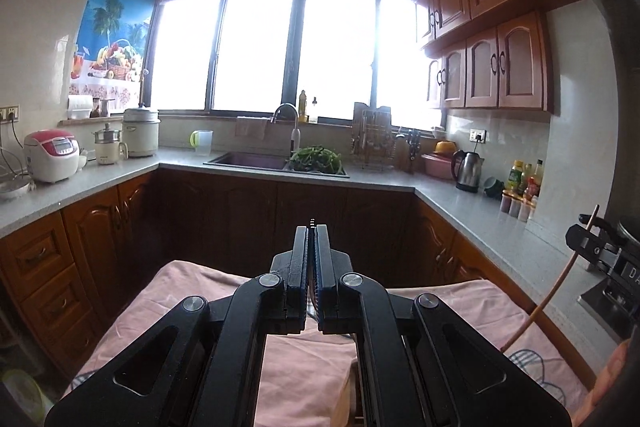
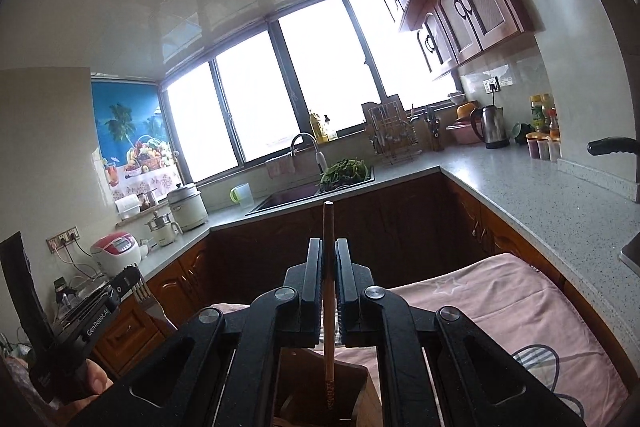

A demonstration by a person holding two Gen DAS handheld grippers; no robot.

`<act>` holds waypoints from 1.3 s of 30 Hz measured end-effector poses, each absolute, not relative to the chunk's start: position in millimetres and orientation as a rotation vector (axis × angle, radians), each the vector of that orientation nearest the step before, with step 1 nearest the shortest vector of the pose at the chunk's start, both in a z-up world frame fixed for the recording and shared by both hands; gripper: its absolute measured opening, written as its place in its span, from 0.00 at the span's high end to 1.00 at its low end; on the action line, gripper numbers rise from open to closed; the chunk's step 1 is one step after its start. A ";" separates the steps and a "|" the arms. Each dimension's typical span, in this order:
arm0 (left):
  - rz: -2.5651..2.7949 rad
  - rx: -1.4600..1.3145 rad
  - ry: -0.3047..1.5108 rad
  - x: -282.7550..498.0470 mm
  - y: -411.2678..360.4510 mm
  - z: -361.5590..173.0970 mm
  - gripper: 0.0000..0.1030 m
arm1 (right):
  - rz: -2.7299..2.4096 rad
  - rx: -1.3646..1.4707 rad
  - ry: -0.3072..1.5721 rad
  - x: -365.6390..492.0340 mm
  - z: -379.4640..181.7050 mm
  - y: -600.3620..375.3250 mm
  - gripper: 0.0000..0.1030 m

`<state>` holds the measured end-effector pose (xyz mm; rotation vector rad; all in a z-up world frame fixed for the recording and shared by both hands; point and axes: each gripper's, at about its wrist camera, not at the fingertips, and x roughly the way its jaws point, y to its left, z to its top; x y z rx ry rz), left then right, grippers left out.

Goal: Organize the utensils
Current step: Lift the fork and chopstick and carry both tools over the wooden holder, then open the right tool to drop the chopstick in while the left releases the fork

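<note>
The right gripper (image 2: 329, 247) is closed on a wooden chopstick (image 2: 329, 291) — the stick stands between the two pads, its round end sticks out past the fingertips, and its lower end hangs down over a wooden holder (image 2: 320, 391) under the gripper.

The left gripper (image 1: 311, 233) is closed too, with its jaws almost together. A thin metal piece shows at the tip between them; in the right wrist view this is a fork (image 2: 145, 293), its tines coming out beyond the black fingers.

Both grippers are above a pink cloth (image 1: 304, 359) that covers the surface below them.

Farther away is the grey kitchen counter (image 1: 460, 203) with a sink (image 1: 248, 159), green vegetables (image 1: 316, 158) in the basin beside it, a kettle (image 1: 468, 171) and a rice cooker (image 1: 52, 155) — all well apart from the grippers.
</note>
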<state>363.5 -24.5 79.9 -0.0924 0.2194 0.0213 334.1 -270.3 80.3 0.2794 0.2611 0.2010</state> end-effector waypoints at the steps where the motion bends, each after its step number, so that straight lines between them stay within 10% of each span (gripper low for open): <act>1: 0.020 -0.088 0.239 371.0 -29.6 72.7 0.98 | 0.198 0.268 0.266 338.4 74.4 -267.3 0.95; 25: -0.011 0.029 0.345 393.9 -70.2 -0.1 0.98 | 0.190 0.260 0.402 365.5 -2.3 -260.4 0.94; 34: -0.043 0.024 0.368 392.0 -71.9 7.1 0.79 | 0.190 0.291 0.444 368.5 -3.4 -264.8 0.89; 39: -0.043 0.020 0.372 388.7 -70.0 9.0 0.71 | 0.195 0.316 0.450 365.8 -2.7 -268.9 0.68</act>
